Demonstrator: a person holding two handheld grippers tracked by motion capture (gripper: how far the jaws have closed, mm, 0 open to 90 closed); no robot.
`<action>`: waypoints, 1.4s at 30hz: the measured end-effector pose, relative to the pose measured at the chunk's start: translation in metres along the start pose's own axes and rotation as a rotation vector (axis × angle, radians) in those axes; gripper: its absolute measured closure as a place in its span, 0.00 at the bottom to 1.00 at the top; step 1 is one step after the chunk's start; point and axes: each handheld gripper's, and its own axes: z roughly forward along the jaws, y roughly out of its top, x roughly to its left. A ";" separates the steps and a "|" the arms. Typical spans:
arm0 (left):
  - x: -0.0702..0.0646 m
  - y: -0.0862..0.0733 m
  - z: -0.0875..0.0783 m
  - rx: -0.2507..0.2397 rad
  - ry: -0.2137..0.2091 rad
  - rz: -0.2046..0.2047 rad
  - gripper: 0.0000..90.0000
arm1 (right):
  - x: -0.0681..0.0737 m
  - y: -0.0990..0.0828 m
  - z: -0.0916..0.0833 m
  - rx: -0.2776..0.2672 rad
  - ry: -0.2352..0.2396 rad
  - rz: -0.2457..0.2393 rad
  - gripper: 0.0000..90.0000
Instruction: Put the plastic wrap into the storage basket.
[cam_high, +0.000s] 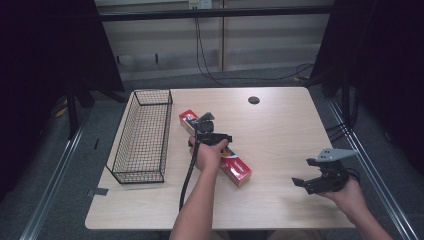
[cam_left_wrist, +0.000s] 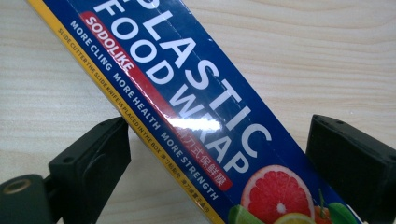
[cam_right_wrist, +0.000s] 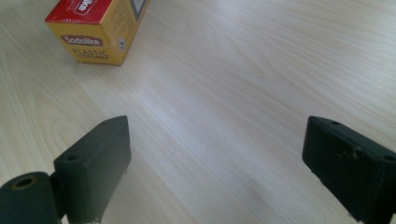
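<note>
Blue plastic wrap box (cam_left_wrist: 196, 107) lies between left claw's (cam_left_wrist: 217, 154) open jaws.

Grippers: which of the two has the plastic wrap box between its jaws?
The left gripper: its open jaws straddle the box. The right gripper faces bare table.

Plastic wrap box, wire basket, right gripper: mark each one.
plastic wrap box (cam_left_wrist: 196, 107), left gripper view, on its blue printed top face.
wire basket (cam_high: 152, 91), high view, on its far rim.
right gripper (cam_high: 304, 172), high view, midway between its fingertips.
</note>
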 end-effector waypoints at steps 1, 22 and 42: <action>0.001 0.000 0.000 0.004 -0.003 -0.007 0.09 | 0.000 0.000 0.000 -0.002 0.002 0.000 0.09; 0.027 0.001 -0.024 0.101 0.065 -0.004 0.37 | 0.000 0.000 -0.001 -0.006 -0.003 -0.001 0.09; 0.031 0.003 -0.014 0.063 0.162 0.024 0.38 | 0.000 0.002 0.000 -0.013 -0.001 0.003 0.09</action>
